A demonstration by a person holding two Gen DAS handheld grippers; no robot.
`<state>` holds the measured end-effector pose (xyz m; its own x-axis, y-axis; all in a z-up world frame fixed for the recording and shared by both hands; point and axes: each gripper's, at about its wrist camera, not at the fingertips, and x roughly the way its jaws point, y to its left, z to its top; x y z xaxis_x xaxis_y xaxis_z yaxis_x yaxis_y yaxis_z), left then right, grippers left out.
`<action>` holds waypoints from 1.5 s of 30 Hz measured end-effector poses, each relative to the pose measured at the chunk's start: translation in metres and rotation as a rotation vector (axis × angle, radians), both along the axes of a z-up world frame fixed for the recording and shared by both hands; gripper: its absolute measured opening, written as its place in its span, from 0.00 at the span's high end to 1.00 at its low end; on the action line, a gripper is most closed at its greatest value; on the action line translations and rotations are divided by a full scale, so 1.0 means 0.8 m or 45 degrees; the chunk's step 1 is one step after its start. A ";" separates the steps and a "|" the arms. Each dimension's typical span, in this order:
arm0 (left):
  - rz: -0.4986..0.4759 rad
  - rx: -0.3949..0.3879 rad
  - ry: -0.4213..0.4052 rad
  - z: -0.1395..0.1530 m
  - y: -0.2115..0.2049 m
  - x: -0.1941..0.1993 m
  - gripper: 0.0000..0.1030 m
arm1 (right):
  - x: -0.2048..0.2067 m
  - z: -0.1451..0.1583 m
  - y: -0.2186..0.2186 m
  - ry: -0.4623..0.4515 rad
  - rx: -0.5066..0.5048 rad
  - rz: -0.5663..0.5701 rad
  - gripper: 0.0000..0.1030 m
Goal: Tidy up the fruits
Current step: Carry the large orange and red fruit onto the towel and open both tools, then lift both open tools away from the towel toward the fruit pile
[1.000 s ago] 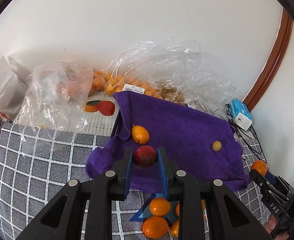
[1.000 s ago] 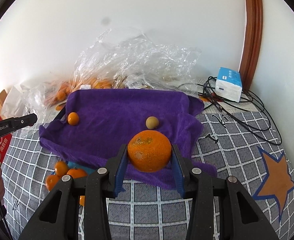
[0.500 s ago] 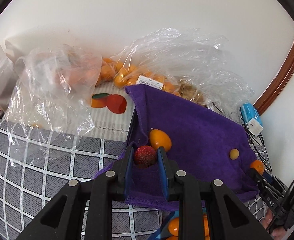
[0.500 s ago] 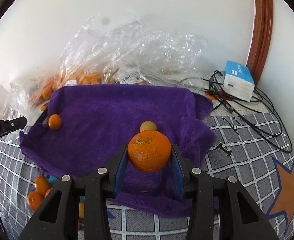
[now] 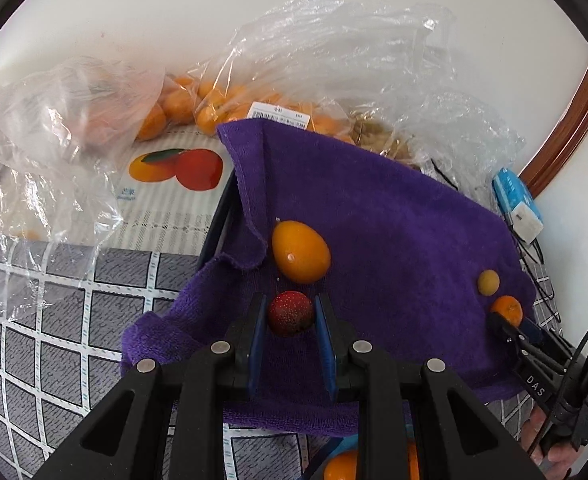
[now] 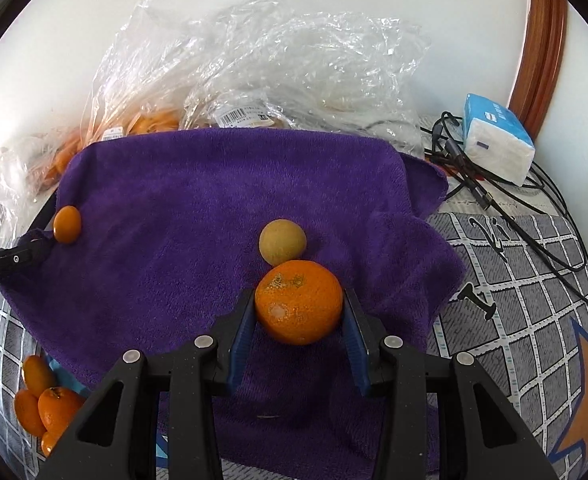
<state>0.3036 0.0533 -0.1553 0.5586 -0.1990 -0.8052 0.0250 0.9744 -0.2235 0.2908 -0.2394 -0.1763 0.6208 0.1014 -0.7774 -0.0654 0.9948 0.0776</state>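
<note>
My left gripper [image 5: 289,314] is shut on a small red bumpy berry [image 5: 290,313], low over the left part of the purple towel [image 5: 374,216]. Just beyond it lies an orange kumquat [image 5: 301,252]. My right gripper [image 6: 298,309] is shut on a round orange [image 6: 298,306] above the towel's [image 6: 197,208] right half. A small tan round fruit [image 6: 281,241] rests right behind the orange. In the left wrist view the right gripper [image 5: 508,322] shows at the right edge with the orange [image 5: 506,309] in it, near the tan fruit [image 5: 488,281].
Clear plastic bags [image 6: 253,68] with oranges lie along the wall behind the towel. A blue tissue pack [image 6: 496,138] and black cables [image 6: 534,200] sit at the right. Several loose kumquats [image 6: 39,400] lie on the checked cloth [image 6: 506,304] by the towel's near left corner.
Both grippers have come down and forward over the towel, each keeping its fruit. The kumquat and the tan fruit now sit much closer to the fingertips.
</note>
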 end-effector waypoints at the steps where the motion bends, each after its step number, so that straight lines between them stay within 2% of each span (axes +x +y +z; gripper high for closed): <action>1: 0.004 0.012 -0.002 -0.001 -0.002 0.000 0.78 | 0.000 0.000 0.000 0.003 0.003 0.004 0.59; 3: 0.000 0.038 -0.007 -0.002 -0.005 -0.001 0.78 | -0.004 0.002 -0.002 -0.005 0.018 0.010 0.54; 5: -0.009 0.057 -0.006 -0.002 -0.008 -0.002 0.77 | -0.011 0.008 -0.002 -0.030 0.034 0.005 0.39; 7: -0.023 0.075 -0.008 0.002 -0.011 -0.005 0.70 | -0.019 0.017 -0.004 -0.054 0.049 -0.008 0.34; 9: -0.022 0.079 -0.020 0.009 -0.009 -0.012 0.55 | -0.028 0.027 -0.004 -0.066 0.066 -0.017 0.32; 11: -0.021 0.054 -0.052 0.021 -0.004 -0.025 0.49 | -0.038 0.038 -0.003 -0.073 0.057 -0.026 0.32; 17: 0.008 0.020 -0.135 0.051 0.015 -0.071 0.49 | -0.081 0.072 0.002 -0.169 0.009 -0.047 0.32; 24: 0.035 0.057 -0.211 0.075 0.030 -0.129 0.49 | -0.133 0.107 -0.002 -0.237 0.067 -0.102 0.32; 27: 0.027 0.065 -0.186 0.076 0.035 -0.152 0.49 | -0.152 0.114 -0.003 -0.220 0.095 -0.087 0.32; 33: 0.064 0.081 -0.165 0.064 0.042 -0.188 0.49 | -0.183 0.103 -0.003 -0.176 0.162 -0.051 0.32; 35: 0.075 0.092 -0.138 0.056 0.045 -0.197 0.49 | -0.189 0.095 -0.002 -0.153 0.170 -0.043 0.37; 37: 0.032 0.100 -0.108 0.052 0.047 -0.206 0.49 | -0.193 0.088 -0.001 -0.119 0.168 -0.032 0.41; 40: 0.055 0.140 -0.118 0.050 0.048 -0.217 0.49 | -0.197 0.080 0.003 -0.104 0.146 -0.017 0.48; 45: 0.098 0.081 -0.120 0.043 0.061 -0.227 0.49 | -0.199 0.063 0.017 -0.083 0.169 0.052 0.52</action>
<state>0.1216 0.1023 -0.1210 0.6441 -0.1025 -0.7580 -0.0328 0.9864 -0.1613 0.1319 -0.2258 -0.1256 0.6628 0.2271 -0.7135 -0.1149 0.9724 0.2029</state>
